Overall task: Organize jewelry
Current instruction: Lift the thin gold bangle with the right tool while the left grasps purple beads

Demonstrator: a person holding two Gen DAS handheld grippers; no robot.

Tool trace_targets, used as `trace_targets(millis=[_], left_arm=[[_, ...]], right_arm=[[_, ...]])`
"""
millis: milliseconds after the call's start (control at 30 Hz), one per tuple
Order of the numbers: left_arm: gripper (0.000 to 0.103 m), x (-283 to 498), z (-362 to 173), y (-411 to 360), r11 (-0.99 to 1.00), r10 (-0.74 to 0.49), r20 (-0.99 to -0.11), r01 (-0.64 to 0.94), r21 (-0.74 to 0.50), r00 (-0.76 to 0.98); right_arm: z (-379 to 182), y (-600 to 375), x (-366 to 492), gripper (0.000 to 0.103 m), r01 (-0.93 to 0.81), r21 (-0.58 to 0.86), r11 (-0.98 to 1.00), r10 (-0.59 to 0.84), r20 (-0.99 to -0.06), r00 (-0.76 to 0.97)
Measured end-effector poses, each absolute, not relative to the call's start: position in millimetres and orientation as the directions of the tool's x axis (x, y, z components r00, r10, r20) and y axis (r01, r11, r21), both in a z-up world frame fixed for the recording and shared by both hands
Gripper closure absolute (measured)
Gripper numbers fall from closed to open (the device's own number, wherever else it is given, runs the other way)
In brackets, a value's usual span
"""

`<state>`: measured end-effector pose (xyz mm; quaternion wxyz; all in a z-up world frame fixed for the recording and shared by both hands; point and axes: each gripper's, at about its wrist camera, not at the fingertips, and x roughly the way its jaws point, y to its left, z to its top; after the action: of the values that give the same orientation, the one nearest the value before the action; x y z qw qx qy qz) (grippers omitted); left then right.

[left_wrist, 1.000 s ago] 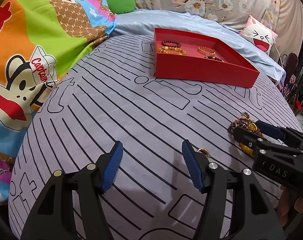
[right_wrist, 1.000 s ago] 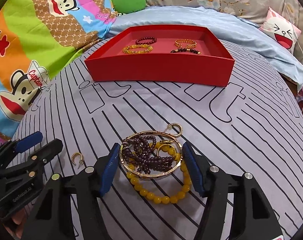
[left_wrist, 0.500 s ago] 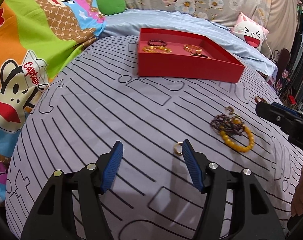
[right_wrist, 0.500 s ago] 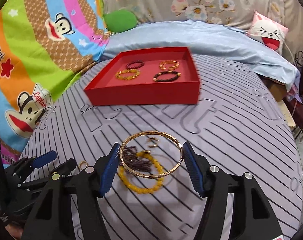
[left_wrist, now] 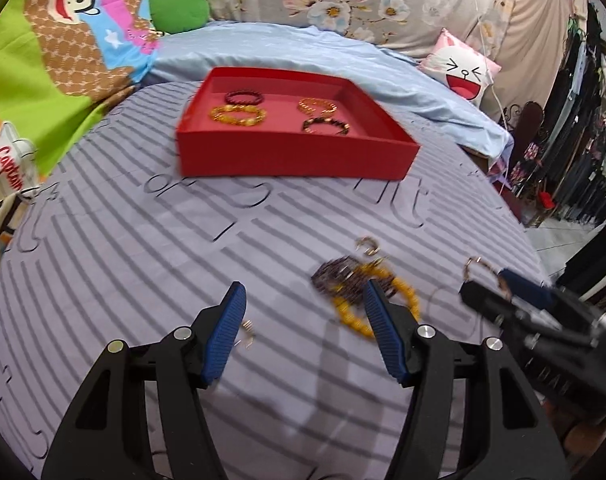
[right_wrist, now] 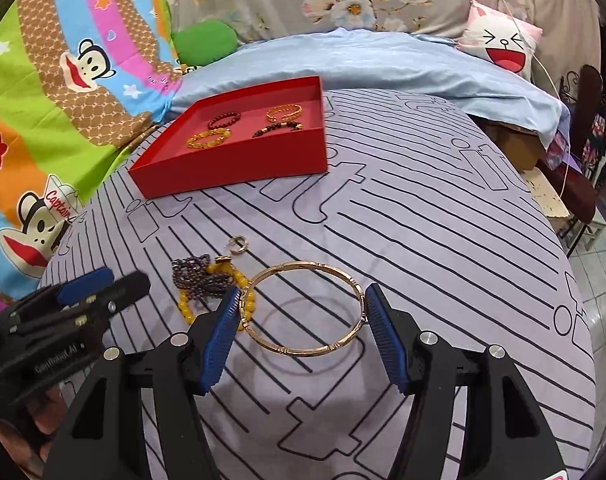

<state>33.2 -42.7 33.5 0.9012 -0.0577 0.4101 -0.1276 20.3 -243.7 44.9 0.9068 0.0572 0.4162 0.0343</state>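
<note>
Left wrist view: my left tool (left_wrist: 303,330) was open, nothing between the pads. A small gold earring (left_wrist: 245,330) lay on the striped bed sheet (left_wrist: 143,248) just beside the inner face of the 9 o'clock pad, not pinched. The heap of purple beads (left_wrist: 339,276) and yellow beads (left_wrist: 399,296) sat at 1 o'clock, partly hidden behind the 3 o'clock pad. The right tool (left_wrist: 499,284) showed at 3 o'clock, blurred, carrying a thin ring of metal. The red tray (left_wrist: 295,160) was at 12 o'clock, well apart, four bracelets already in it.

Right wrist view: my right tool (right_wrist: 299,332) was clamped on the gold bangle (right_wrist: 305,308), one pad on each side of the rim, the bangle lying tilted across the gap; its shadow on the sheet suggested it was lifted clear. The bead heap was at 10 o'clock, the tray at 11 o'clock, far off. A second small earring (right_wrist: 239,243) lay just beyond the heap.

My judgement: this was the carry to the tray. I'd keep the squeeze steady since a thin rim can pivot out, clear the tray wall, and release low over a bare patch of floor.
</note>
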Motion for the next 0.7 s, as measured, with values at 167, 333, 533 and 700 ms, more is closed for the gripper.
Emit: trace_targets(millis=[167, 333, 533, 700], left_arm=[[0.054, 51, 28, -57, 0.953, -0.302, -0.738, 0.189, -0.236, 0.603], [0.074, 60, 19, -65, 0.947, -0.321, -0.755, 0.206, -0.246, 0.572], [0.096, 63, 15, -69, 0.939, -0.343, -0.759, 0.222, -0.262, 0.554], [0.098, 59, 20, -70, 0.936, -0.351, -0.745, 0.242, -0.257, 0.567]], right_arm=[[40, -248, 24, 0.043, -0.008, 0.144, 0.990, 0.115, -0.754, 0.647], [35, -252, 26, 0.043, -0.006, 0.157, 0.988, 0.125, -0.758, 0.640], [32, -251, 28, 0.043, -0.011, 0.165, 0.986, 0.134, -0.762, 0.634], [31, -250, 29, 0.043, -0.013, 0.169, 0.986, 0.139, -0.761, 0.634]])
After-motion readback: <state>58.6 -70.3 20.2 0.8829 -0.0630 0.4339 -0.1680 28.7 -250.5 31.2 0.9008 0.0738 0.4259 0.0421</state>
